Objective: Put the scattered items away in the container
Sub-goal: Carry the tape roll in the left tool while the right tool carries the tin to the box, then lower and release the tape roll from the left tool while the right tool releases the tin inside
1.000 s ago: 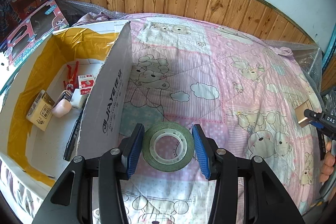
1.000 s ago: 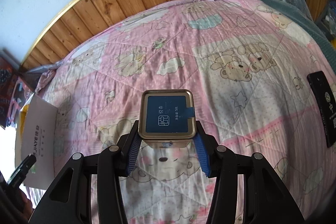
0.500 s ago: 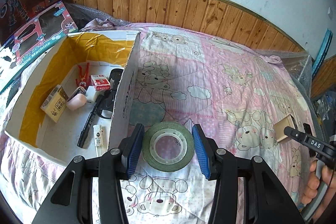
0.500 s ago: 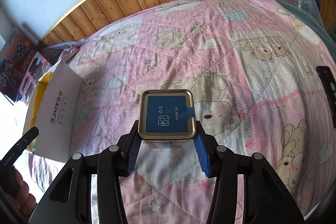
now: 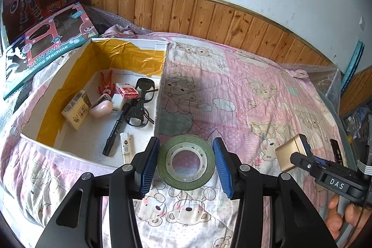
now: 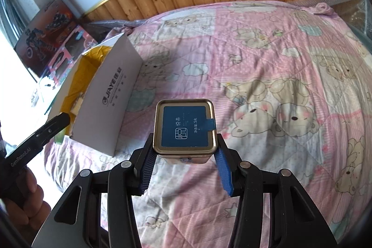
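Nearest to me, my left gripper (image 5: 186,160) holds the green tape roll (image 5: 185,162) between its blue pads (image 5: 150,163), the roll lying flat across the gap and clear of the quilt. My right gripper (image 6: 183,155) is clamped on the gold tea tin (image 6: 184,128), blue label facing up at the camera. From the left wrist view the same tin (image 5: 291,155) shows off to the right, well above the bed.

What has changed over the last second is height and angle: both grippers have risen and swung toward the box, so the whole floor of the cardboard box (image 5: 160,94) is now in sight, where before its near wall hid most of it. I judge that both items are in carry, with the drop not yet begun.

Just beyond the tape, inside the box, lie a small white tube (image 5: 125,143), a black marker (image 5: 116,129), black glasses (image 5: 140,108), a pink case (image 5: 101,108), a tan carton (image 5: 76,112), a red-and-white pack (image 5: 126,91) and a red clip (image 5: 105,83). Further off, toy boxes (image 5: 46,38) lean at the wall.
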